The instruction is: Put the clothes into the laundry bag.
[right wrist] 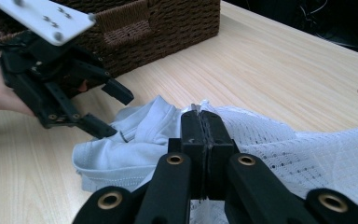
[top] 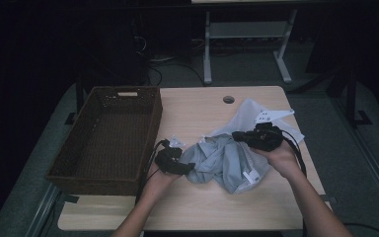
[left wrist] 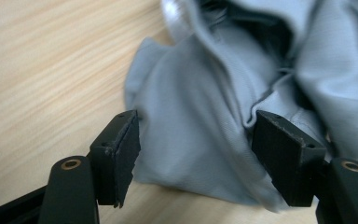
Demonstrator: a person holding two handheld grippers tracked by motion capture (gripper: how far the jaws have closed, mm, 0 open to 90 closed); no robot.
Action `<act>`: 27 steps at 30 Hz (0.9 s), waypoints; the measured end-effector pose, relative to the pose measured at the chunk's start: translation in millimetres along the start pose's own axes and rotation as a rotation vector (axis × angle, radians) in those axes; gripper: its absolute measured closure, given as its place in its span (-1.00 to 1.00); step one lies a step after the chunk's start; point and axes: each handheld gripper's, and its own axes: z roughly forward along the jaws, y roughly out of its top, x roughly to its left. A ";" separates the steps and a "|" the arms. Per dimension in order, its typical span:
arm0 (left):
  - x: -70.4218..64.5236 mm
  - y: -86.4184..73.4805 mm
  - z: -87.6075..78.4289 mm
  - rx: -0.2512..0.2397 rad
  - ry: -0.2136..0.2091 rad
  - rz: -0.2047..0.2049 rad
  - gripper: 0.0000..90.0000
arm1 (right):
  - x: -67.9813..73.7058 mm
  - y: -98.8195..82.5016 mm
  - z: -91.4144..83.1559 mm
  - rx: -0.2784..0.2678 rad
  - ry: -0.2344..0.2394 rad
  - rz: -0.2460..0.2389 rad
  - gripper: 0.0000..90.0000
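Right now my right gripper (right wrist: 200, 140) has its jaws pressed tight together on the edge of the white mesh bag (right wrist: 307, 149), which lies toward the right of the desk (top: 192, 106). My left gripper (left wrist: 196, 154) has its jaws standing wide apart around a fold of the grey garment (left wrist: 200, 107), the pads not pressing on the cloth. That garment lies crumpled on the desk, partly against the bag, beside the brown wicker basket (top: 106, 136)
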 end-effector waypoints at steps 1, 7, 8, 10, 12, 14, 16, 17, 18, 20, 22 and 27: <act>1.3 -0.9 2.5 0.004 0.008 -0.001 -0.27 | 0.1 -0.2 0.4 0.001 0.000 0.001 0.97; 7.3 -4.7 8.9 0.015 -0.002 -0.021 -0.12 | 0.6 -0.3 1.8 0.005 -0.001 -0.006 0.97; 8.1 -4.8 8.7 0.012 -0.001 -0.022 -0.07 | 0.6 -0.4 1.9 0.005 -0.001 -0.007 0.97; 8.5 -4.5 7.7 0.010 -0.017 -0.019 0.19 | 1.0 -0.4 1.9 0.006 -0.001 -0.006 0.97; 7.1 -3.5 6.7 0.007 -0.024 -0.014 0.49 | 1.0 -0.5 1.7 0.007 -0.001 -0.007 0.97; 4.8 -1.2 5.2 0.007 -0.026 -0.002 0.75 | 1.0 -0.8 1.6 0.007 -0.001 -0.009 0.97; 3.4 1.7 1.2 0.001 -0.029 0.006 0.82 | 1.2 -0.9 1.5 0.008 -0.001 -0.009 0.97; 2.7 3.4 -2.0 -0.013 -0.034 0.004 0.83 | 1.3 -0.9 1.5 0.009 -0.001 -0.009 0.97; 2.0 5.4 -6.3 -0.036 -0.048 -0.004 0.84 | 1.3 -0.9 1.7 0.009 -0.001 -0.011 0.97; -0.2 11.5 -18.2 -0.092 -0.081 -0.007 0.85 | 1.3 -0.8 2.1 0.008 0.000 -0.012 0.97; -6.8 19.6 -31.0 -0.154 -0.106 0.012 0.86 | 1.4 -0.3 3.0 0.008 0.000 -0.011 0.97; -32.6 43.1 -50.5 -0.233 -0.165 0.109 0.87 | 3.8 2.7 4.8 0.009 0.006 -0.016 0.97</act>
